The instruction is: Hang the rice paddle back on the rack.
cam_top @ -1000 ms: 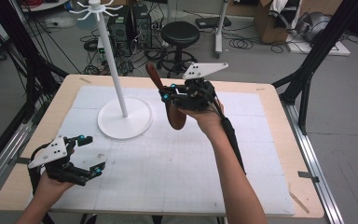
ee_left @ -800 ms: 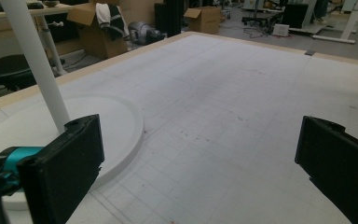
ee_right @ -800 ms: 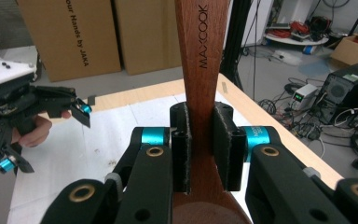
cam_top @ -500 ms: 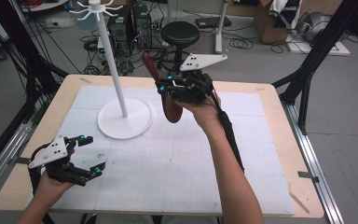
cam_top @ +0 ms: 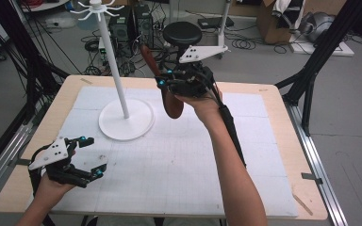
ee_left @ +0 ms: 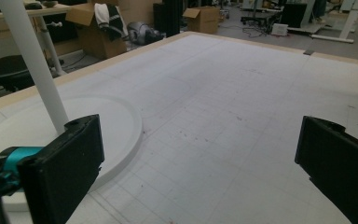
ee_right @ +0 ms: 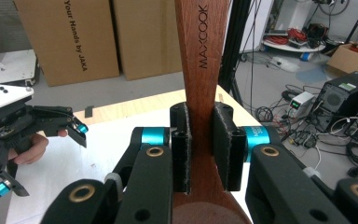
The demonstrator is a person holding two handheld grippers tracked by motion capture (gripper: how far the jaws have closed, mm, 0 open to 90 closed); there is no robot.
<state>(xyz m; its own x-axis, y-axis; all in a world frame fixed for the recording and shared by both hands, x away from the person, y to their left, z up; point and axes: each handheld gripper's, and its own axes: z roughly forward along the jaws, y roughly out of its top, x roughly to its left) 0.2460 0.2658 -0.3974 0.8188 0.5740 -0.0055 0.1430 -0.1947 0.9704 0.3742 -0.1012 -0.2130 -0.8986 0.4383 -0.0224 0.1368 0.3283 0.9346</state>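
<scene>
1. Right gripper (ee_right: 200, 154) is clamped on the neck of a wooden spoon (ee_right: 200, 56); its two black jaws press flat on either side of the handle, with the brand lettering just above them. In the high view this gripper (cam_top: 167, 84) is held up off the table, the spoon (cam_top: 172, 104) hanging bowl-down below the jaws and its handle slanting up and away toward the stand.

2. Left gripper (cam_top: 87, 157) rests low at the near left corner of the table (cam_top: 273, 101), jaws spread wide and holding nothing. Its own view looks between the open jaws across the bare white mat (ee_left: 223, 121).

3. My reading of the step: the spoon is lifted and in transit toward the white stand (cam_top: 115, 66). No part of it touches the stand yet.

4. Next move, as I judge it: raise the spoon to the small hooks at the stand's top (cam_top: 95, 6) and line up the handle end with one. Whether the handle has a hanging hole cannot be told from these pictures.

5. Stand's round base (cam_top: 126, 120) sits on the mat just left of the spoon's bowl; the pole rises from its middle.

6. Containers: none on the table. Farther off, cardboard boxes (ee_right: 70, 37) stand on the floor, their contents hidden.
</scene>
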